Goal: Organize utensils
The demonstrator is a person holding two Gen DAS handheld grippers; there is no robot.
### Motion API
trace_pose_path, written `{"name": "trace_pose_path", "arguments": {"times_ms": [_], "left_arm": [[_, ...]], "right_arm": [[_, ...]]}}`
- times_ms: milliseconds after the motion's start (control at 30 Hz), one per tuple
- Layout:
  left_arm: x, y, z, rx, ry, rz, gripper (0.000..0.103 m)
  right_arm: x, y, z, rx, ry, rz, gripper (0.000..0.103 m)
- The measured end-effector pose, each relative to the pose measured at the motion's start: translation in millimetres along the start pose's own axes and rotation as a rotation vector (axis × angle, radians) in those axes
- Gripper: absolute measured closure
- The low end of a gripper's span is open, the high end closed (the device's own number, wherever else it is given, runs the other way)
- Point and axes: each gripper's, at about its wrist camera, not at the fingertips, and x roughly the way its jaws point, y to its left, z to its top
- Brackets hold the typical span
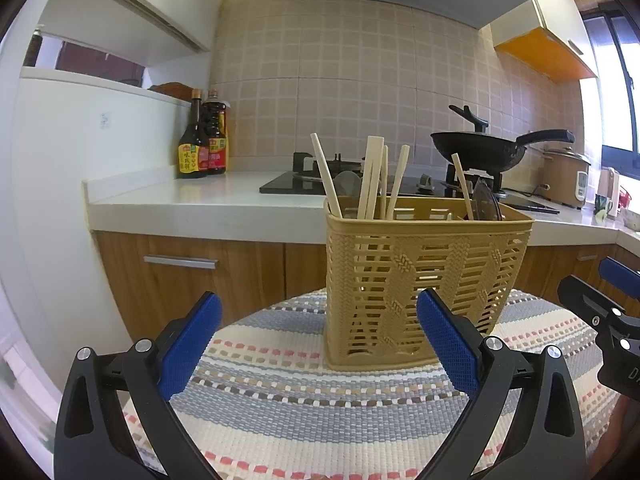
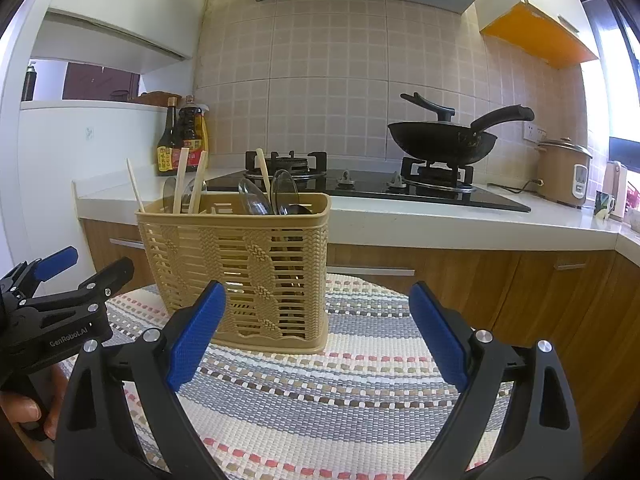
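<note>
A tan woven plastic utensil basket stands upright on a striped woven mat; it also shows in the right wrist view. Several wooden chopsticks stick up from its left part and clear plastic spoons from its right part. My left gripper is open and empty, just in front of the basket. My right gripper is open and empty, in front of and to the right of the basket. Each gripper shows at the edge of the other's view.
Behind the mat is a white counter with two sauce bottles, a black gas hob with a black wok, and a rice cooker. Wooden cabinets stand below. The mat ends close behind the basket.
</note>
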Motion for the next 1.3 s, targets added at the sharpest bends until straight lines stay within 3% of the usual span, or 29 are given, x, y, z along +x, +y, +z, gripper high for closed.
{"name": "trace_pose_path", "arguments": {"times_ms": [1300], "left_arm": [[-0.5, -0.8, -1.2, -0.002, 0.009, 0.002, 0.008]], "right_arm": [[0.7, -2.3, -0.1, 0.001, 0.001, -0.017, 0.013]]}}
